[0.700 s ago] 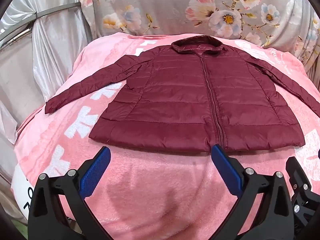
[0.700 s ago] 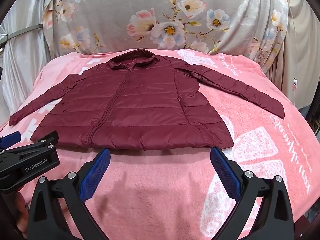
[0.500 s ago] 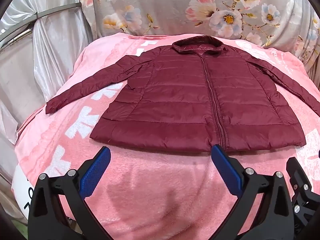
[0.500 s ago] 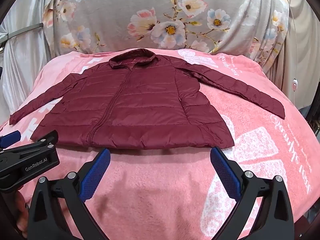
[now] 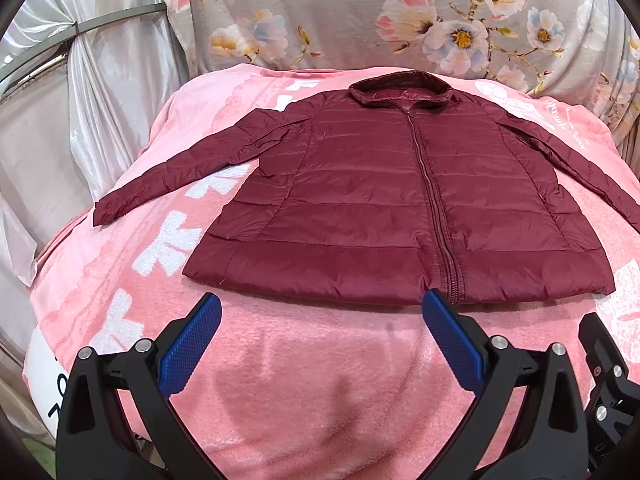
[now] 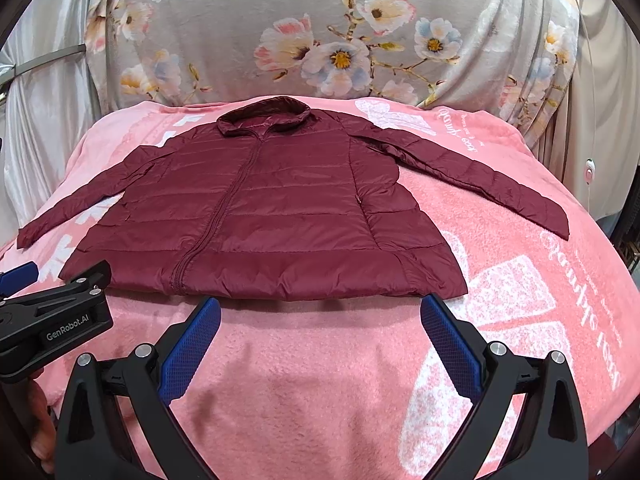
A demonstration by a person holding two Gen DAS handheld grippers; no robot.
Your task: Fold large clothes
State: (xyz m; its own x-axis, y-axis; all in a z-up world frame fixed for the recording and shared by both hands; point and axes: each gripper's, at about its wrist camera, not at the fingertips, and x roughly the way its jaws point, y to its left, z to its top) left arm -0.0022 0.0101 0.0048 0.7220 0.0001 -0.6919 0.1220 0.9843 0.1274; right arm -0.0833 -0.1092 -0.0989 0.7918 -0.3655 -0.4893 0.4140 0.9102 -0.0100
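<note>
Your left gripper (image 5: 320, 312) and right gripper (image 6: 320, 314) stand fully spread, holding nothing. Both hover just short of the hem of the flat, zipped maroon quilted puffer jacket (image 5: 400, 208) on the pink fleece blanket (image 5: 320, 380).

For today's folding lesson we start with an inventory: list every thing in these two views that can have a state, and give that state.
Maroon jacket: unfolded, flat, zipped, sleeves spread.
Collar: at the far end.
Pink blanket: spread under the jacket.
Left gripper: jaws wide open, empty, short of the hem.
Right gripper: jaws wide open, empty.

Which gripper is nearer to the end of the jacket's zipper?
Left. The left gripper is just before the zipper's end; the right gripper faces the hem beside it.
</note>
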